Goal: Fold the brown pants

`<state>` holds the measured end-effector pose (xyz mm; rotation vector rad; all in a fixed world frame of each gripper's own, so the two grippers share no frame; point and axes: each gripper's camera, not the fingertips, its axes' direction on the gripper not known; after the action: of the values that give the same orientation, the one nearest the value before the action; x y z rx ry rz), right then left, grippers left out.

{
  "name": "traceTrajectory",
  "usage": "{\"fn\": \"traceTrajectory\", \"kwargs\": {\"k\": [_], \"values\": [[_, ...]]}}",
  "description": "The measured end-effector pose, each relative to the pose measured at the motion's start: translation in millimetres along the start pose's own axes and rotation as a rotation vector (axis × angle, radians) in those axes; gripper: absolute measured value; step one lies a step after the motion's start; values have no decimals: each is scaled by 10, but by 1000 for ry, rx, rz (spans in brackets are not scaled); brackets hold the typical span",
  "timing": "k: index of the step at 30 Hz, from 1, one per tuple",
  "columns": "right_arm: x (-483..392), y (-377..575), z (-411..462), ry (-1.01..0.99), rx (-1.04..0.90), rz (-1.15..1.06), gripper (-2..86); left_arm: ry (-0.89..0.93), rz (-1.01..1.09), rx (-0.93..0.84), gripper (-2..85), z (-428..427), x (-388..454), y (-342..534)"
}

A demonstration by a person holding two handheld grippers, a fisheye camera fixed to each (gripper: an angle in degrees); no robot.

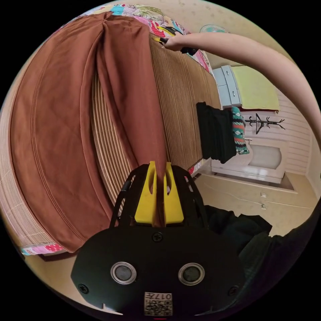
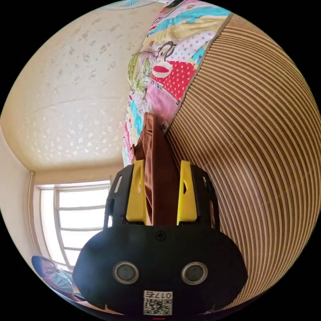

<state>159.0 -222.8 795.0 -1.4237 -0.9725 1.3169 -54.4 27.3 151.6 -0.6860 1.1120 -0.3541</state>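
Observation:
The brown pants [image 1: 57, 133] lie spread on a striped mat [image 1: 180, 100] over a bed. One leg runs as a taut band from the far end down to my left gripper [image 1: 160, 164], whose yellow jaws are shut on its hem. At the far end a person's hand holds the right gripper [image 1: 167, 35] against the other end of the pants. In the right gripper view, a bunched brown fold of the pants [image 2: 160, 167] fills the gap between the jaws of my right gripper [image 2: 162, 163], which press on it from both sides, just over the striped mat [image 2: 254, 140].
A stack of black folded clothes [image 1: 215, 133] and a teal patterned piece [image 1: 239, 130] sit at the mat's edge. Beyond are white drawers [image 1: 227, 85]. Dark clothing [image 1: 237, 227] lies low beside my left gripper. A colourful quilt [image 2: 164, 67], a window [image 2: 80, 214] and a seated person [image 2: 50, 271] are in the right gripper view.

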Motion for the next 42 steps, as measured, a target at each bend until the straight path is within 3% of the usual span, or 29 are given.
{"fn": "traceTrajectory", "kwargs": {"k": [3, 10, 17, 22, 26, 28, 30, 32, 34, 39, 42], "values": [[-323, -5, 285, 145, 6, -122, 130, 60, -45, 44, -7, -143, -202, 106], [-415, 308, 730, 138, 6, -175, 117, 139, -122, 98, -7, -371, -394, 300], [-1053, 901, 1003, 475, 82, -258, 35, 127, -89, 173, -6, -792, -191, 426], [-1661, 1300, 1419, 333, -86, -447, 14, 297, -120, 320, -6, -1274, -315, 820], [-2066, 1822, 1940, 19, -230, -575, 12, 632, -251, 440, -5, -1743, -752, 1247], [-2116, 2047, 2183, -84, -278, -589, 14, 679, -314, 466, -5, -1850, -971, 1421], [-1992, 2312, 2463, -241, -356, -547, 18, 559, -416, 442, -4, -1901, -1168, 1568], [-1821, 2516, 2547, -269, -394, -515, 22, 331, -517, 377, 0, -1914, -1355, 1646], [-1605, 2761, 2487, -241, -431, -526, 26, 230, -532, 328, 5, -1873, -1446, 1597], [-548, 3982, 1763, 6, -775, -641, 45, 139, -534, 243, 29, -1825, -1540, 1377], [258, 4816, 1122, 184, -845, -617, 59, 143, -520, 207, 35, -1820, -1489, 1307]]}}
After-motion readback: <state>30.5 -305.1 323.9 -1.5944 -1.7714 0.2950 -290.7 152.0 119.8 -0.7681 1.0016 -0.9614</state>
